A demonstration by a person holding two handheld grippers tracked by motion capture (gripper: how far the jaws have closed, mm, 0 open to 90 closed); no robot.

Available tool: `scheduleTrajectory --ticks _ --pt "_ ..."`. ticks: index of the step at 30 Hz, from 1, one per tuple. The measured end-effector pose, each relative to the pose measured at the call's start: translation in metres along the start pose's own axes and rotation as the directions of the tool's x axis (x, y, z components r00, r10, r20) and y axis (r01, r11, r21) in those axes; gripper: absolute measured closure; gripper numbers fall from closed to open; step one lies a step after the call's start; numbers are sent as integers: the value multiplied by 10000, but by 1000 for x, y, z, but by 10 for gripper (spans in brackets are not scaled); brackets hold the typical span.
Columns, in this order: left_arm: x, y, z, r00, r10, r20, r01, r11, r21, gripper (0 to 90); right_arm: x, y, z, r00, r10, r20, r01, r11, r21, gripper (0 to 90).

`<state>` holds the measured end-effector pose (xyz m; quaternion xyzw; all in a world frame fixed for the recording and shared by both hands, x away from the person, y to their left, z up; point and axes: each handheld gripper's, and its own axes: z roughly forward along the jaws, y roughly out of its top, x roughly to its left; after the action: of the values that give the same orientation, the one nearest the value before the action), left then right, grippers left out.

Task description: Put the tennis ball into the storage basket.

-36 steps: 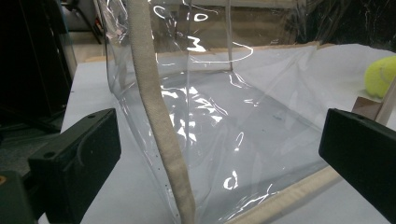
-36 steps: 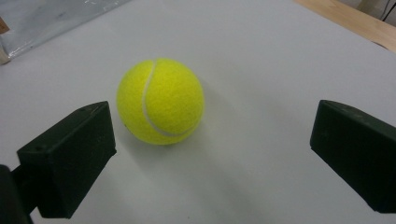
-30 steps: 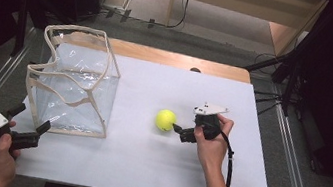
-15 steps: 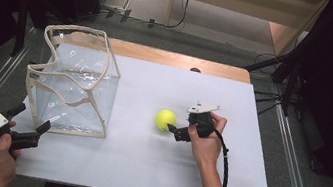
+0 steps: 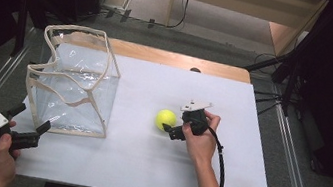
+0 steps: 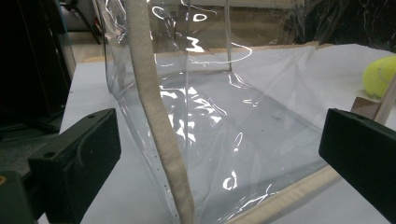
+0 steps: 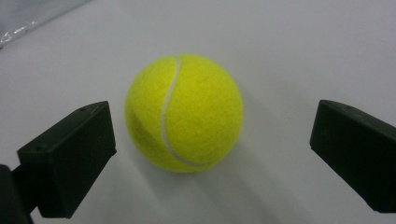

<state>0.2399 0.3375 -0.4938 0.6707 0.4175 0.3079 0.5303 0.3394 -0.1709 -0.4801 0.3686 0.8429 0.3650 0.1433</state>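
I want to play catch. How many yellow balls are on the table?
1. The tennis ball sits on the white table, right of the clear bag, just ahead of the right gripper's open jaws. The see-through bag looks empty.

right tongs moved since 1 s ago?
Yes. The right tongs have crept left, closing on the yellow felt tennis ball, which has stayed put on the white table.

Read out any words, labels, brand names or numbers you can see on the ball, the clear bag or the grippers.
None can be read.
Tennis ball: a white seam, no print on the side facing the camera.
Clear bag: glare and beige trim, no label.
Left gripper and right gripper: black jaws, unmarked.
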Motion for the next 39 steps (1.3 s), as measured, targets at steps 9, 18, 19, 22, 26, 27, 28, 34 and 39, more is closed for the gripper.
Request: scheduleTrajectory --ticks 9,18,19,22,26,27,28,34,39 --pt "0 0 0 10000 0 18 0 10000 -8 0 1 2 8 9998 73 -198 -68 9997 218 112" --pt "0 0 0 10000 -13 31 13 10000 -28 0 4 5 16 9991 81 -405 -63 9989 456 114" --pt "0 0 0 10000 -9 35 9 10000 -29 0 3 5 17 9991 28 -422 -10 9991 425 115" --pt "0 0 0 10000 3 31 -3 10000 -20 0 5 5 19 9985 124 -537 -96 9985 534 115" --pt "0 0 0 10000 -10 35 10 10000 -24 0 5 6 22 9984 118 -552 -89 9986 531 115" --pt "0 0 0 10000 -11 38 11 10000 -27 0 5 6 23 9985 85 -546 -58 9987 500 115" --pt "0 0 0 10000 -11 36 11 10000 -28 0 5 6 24 9985 114 -537 -86 9986 522 115" --pt "0 0 0 10000 -25 26 25 10000 7 0 5 6 28 9984 190 -524 -155 9977 661 115" --pt "1 0 0 10000 -58 27 58 10000 -18 0 5 7 30 9987 196 -480 -159 9970 762 118"
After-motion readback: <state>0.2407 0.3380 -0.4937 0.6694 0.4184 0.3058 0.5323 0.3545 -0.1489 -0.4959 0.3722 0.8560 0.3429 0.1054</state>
